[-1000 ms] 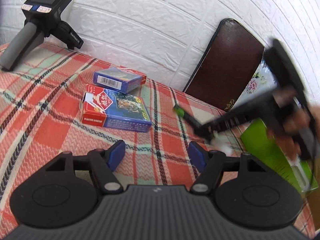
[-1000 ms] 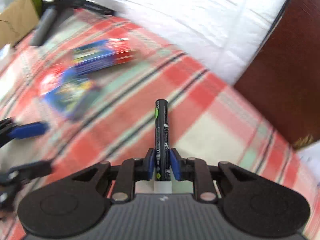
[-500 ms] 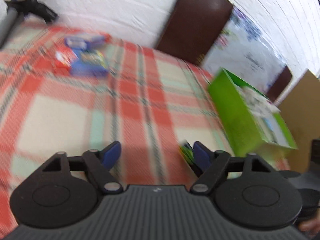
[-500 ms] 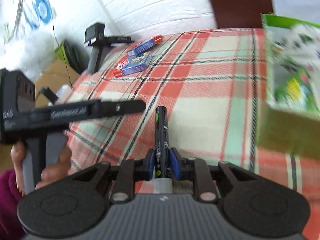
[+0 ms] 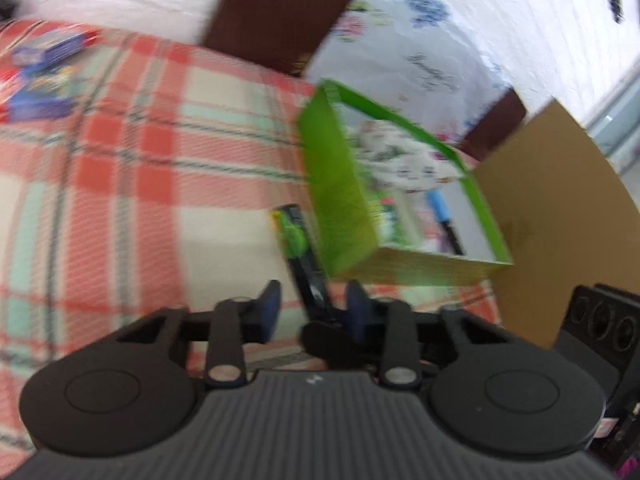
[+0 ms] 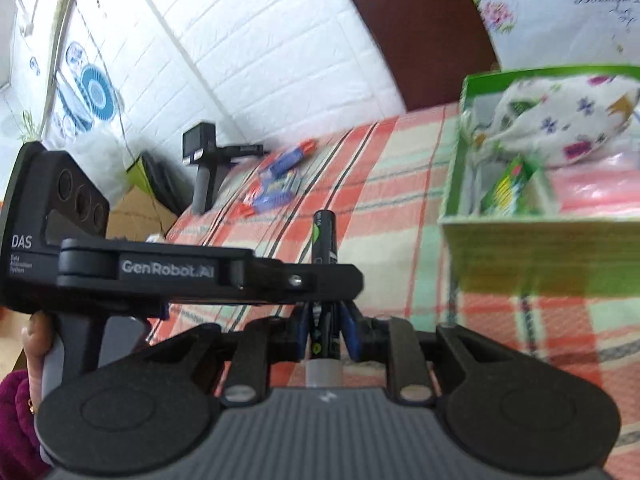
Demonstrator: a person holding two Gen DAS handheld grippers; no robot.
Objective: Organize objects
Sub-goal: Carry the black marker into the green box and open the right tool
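Observation:
My right gripper [image 6: 326, 326] is shut on a black marker with green print [image 6: 325, 240], held above the plaid cloth. The marker also shows in the left wrist view [image 5: 298, 248], passing between the blue pads of my open left gripper [image 5: 312, 308], which is not closed on it. My left gripper crosses just in front of the right one in the right wrist view [image 6: 208, 272]. A green box [image 5: 340, 196] stands to the right and holds a floral pouch [image 6: 560, 120], a blue pen [image 5: 440, 216] and a green packet [image 6: 506, 188].
Two blue and red card boxes [image 6: 276, 184] lie at the far left of the cloth [image 5: 120, 184]. A black camera on a grip [image 6: 208, 160] stands beyond them. A brown headboard [image 6: 420, 28] and a cardboard sheet [image 5: 560, 220] border the bed.
Both grippers swung right from the card boxes toward the green box. The right gripper kept its hold on the marker. The left gripper moved in close across the front of the right one.

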